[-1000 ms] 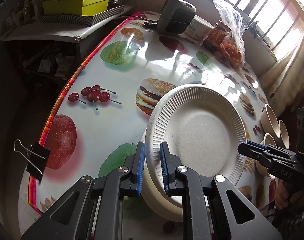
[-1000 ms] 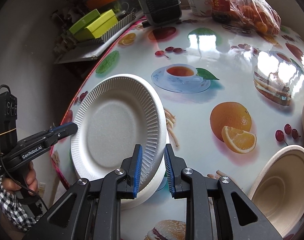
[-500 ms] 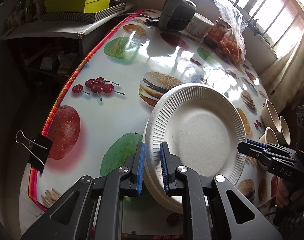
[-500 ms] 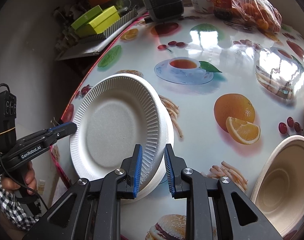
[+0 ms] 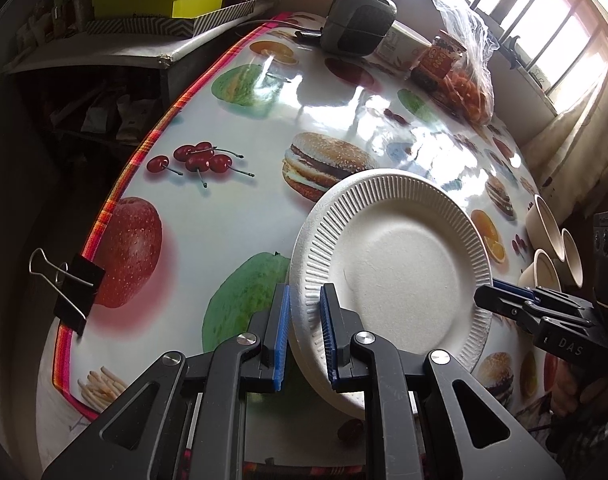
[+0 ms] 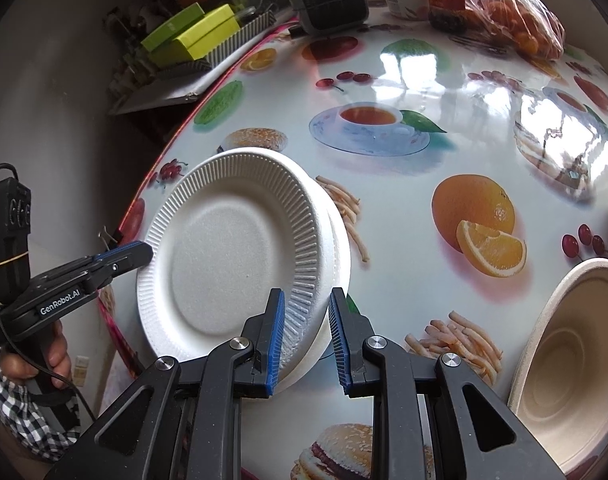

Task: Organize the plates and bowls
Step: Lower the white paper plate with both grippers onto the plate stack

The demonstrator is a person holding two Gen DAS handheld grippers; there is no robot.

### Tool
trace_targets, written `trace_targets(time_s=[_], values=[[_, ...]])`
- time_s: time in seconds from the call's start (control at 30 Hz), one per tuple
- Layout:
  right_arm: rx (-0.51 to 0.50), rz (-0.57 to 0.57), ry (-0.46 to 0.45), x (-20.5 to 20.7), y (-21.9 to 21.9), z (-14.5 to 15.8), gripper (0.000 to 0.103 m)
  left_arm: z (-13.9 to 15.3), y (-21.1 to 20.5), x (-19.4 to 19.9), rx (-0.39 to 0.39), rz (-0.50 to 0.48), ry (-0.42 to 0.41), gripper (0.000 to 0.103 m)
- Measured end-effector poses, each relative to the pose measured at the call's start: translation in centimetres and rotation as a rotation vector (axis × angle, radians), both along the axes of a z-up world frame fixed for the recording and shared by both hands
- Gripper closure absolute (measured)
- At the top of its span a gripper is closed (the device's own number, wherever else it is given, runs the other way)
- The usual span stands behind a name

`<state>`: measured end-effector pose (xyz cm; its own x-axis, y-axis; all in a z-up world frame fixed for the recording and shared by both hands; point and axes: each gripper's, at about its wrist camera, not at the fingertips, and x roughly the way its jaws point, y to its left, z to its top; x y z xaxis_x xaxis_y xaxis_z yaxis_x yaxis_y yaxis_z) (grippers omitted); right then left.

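Together we held the stack of paper plates (image 5: 400, 264) tilted over the near part of the printed tablecloth (image 5: 239, 208), its ribbed rim pinched on opposite sides. Our left gripper (image 5: 305, 334) was narrowed on one edge, our right gripper (image 6: 306, 336) on the other. Since a second before, the grip was unchanged, but the burger print (image 5: 324, 164) showed more fully beyond the stack. Paper bowls (image 5: 552, 248) stood well apart near the table's right edge.
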<state>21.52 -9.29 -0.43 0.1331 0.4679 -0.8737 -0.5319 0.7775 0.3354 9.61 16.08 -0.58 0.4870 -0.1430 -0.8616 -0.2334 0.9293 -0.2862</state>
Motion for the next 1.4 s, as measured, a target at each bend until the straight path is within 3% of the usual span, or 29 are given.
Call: trace_targets(time_s=[1.4], values=[[-0.002, -0.010, 0.016, 0.10, 0.01, -0.70, 0.079, -0.57, -0.42, 0.21, 0.007, -0.008, 0.015, 0.087]])
